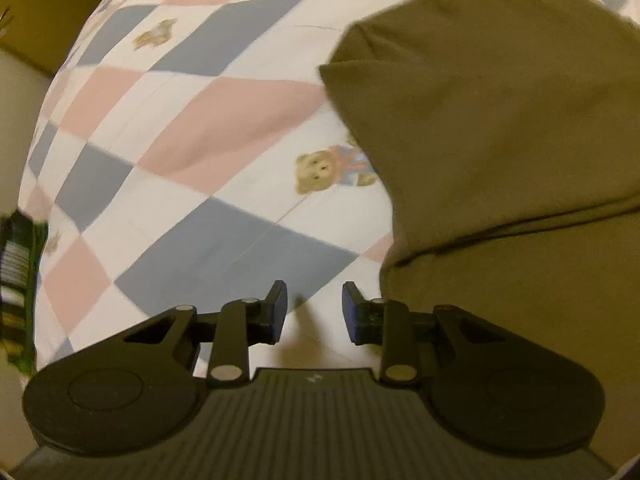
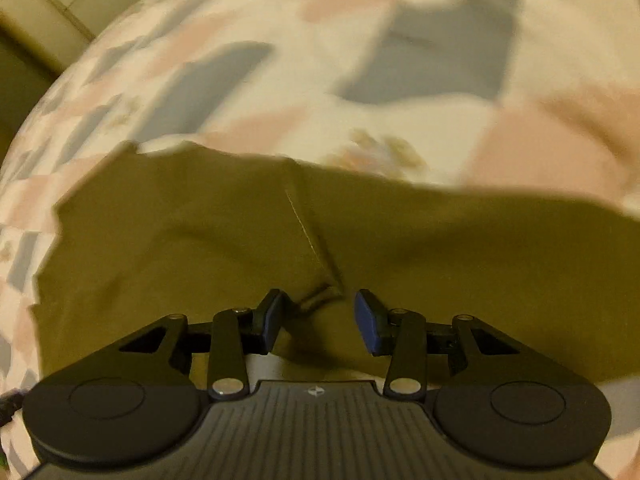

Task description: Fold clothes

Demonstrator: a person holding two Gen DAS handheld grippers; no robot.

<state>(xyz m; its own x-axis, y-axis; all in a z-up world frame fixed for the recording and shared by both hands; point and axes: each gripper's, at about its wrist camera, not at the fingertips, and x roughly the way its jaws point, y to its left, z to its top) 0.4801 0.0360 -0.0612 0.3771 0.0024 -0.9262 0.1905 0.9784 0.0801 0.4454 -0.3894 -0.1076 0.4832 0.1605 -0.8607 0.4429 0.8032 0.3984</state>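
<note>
Your left gripper [image 1: 314,312] stands with its jaws parted and nothing between them, over the bare checked bedsheet [image 1: 192,128] just beside the olive garment [image 1: 500,120]. Your right gripper [image 2: 318,320] is likewise parted and empty, poised directly over the garment, with a small raised pucker [image 2: 320,298] of cloth and a light stitched seam [image 2: 306,228] just ahead of its fingertips.

The garment lies on the bedsheet. From the left wrist view one layer of it overlaps another, with a clear fold edge running across the cloth. From the right wrist view its far edge is irregular and its near edge falls under the gripper body. This would fit a garment part-folded or one merely lying crumpled; the pictures do not settle which.

Hazards noted:
- The right wrist view is blurred, so the edge and corner positions there are unreliable. A grasp judged from it could miss the hem.
- The bedsheet is soft. Closing low near the garment's edge may pinch sheet together with cloth.
- Closing on the pucker may catch one layer only, or two, and drag the overlap askew.
- A striped green item [image 1: 18,280] sits at the bedsheet's edge, well apart from the garment; its nature cannot be told.
</note>
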